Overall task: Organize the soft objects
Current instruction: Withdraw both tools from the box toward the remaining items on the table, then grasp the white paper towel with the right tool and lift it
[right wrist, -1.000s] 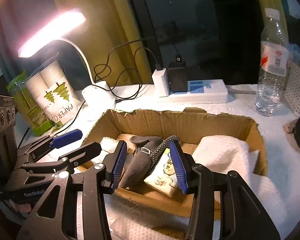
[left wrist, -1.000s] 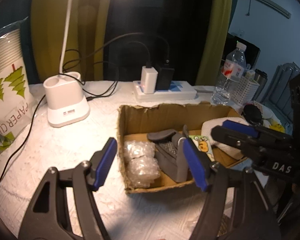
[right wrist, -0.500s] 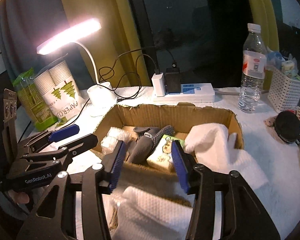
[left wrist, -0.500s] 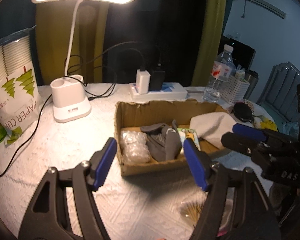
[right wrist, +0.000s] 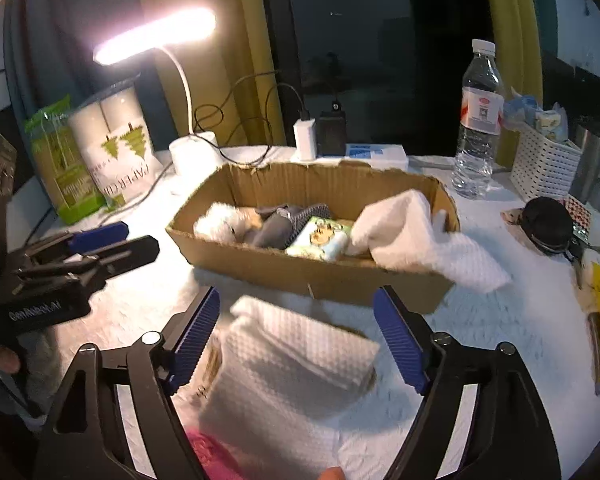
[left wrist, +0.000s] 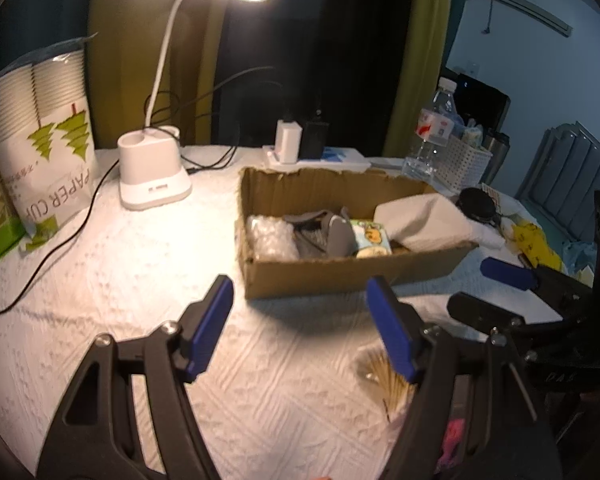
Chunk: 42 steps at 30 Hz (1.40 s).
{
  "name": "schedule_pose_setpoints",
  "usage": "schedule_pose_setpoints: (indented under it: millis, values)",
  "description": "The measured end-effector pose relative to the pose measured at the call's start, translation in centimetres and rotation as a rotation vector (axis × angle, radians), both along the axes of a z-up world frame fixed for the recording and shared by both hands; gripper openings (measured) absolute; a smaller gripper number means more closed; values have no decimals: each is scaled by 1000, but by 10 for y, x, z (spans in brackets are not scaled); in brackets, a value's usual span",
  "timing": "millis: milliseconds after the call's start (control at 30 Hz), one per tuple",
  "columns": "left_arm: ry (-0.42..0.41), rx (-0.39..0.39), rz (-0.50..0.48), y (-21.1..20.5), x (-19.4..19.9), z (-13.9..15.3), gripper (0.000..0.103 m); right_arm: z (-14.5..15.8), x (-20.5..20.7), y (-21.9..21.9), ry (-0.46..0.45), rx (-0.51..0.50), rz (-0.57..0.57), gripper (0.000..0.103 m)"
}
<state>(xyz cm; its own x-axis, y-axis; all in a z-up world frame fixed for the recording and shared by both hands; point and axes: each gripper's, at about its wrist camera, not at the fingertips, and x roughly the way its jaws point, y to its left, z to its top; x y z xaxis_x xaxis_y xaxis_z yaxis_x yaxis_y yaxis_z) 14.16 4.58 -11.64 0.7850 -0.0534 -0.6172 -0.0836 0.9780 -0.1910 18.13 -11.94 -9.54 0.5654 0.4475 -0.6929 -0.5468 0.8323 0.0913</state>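
Both tongs were held wide and empty. Through the left wrist camera, the left gripper (left wrist: 300, 320) was seen above the white tablecloth (left wrist: 132, 280), short of the cardboard box (left wrist: 340, 272). Inside the box, bubble wrap (left wrist: 268, 236), a grey item (left wrist: 320, 232), a printed pack (left wrist: 370, 238) and a white towel (left wrist: 424, 220) draped over the far end were made out. The right gripper (left wrist: 488, 288) was seen off to the side, also spread.

Through the right wrist camera, the right gripper (right wrist: 296, 336) was seen framing a folded white waffle cloth (right wrist: 296, 360) lying just before the box (right wrist: 320, 276); something pink (right wrist: 212, 456) was glimpsed beneath it. No contact with the cloth could be confirmed.

The step in hand was judged to be the approach to the next soft object. A descent over the folded cloth, a closing on its layers, and a lift into the box would be called for
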Motion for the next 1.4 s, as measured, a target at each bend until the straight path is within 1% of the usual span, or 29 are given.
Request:
schedule_pose_setpoints:
  millis: [200,367,467,567,600,633,667,700,767,867,933,1067,1200,1400]
  values:
    - [24,2,-1,-1,-10,-9,71,-14,-8,7,1,-55,5,84]
    - [35,12,2,-2,-16,-12,71,-30,-5,12,44,-77,-11,84]
    - [40,15,5,-3,-17,-12,71,-38,3,7,117,-43,-21,84]
    - [48,19,4,-6,-16,-14,71,-39,5,1,139,-16,-31,83]
    - [50,20,2,-8,-16,-14,71,-39,5,-1,141,-4,-28,81]
    - [52,22,-1,-10,-15,-14,71,-37,5,-4,143,12,-23,73]
    - [54,24,-5,-12,-15,-14,71,-37,4,-6,144,22,-22,62]
    - [56,26,-9,-14,-14,-14,71,-36,5,-8,143,25,-23,56]
    - [59,31,-17,-19,-13,-14,71,-36,5,-13,140,32,-27,30]
    - [62,41,-33,-28,-11,-13,71,-37,5,-22,138,42,-34,16]
    - [65,49,-41,-33,-9,-13,71,-38,5,-27,137,48,-40,12]
    - [76,57,-56,-43,-7,-14,71,-37,5,-44,128,60,-66,10]
    - [89,63,-81,-56,-4,-18,71,-37,7,-63,131,59,-104,9]
    - [115,76,-143,-80,3,-24,71,-44,7,-92,149,62,-155,9]
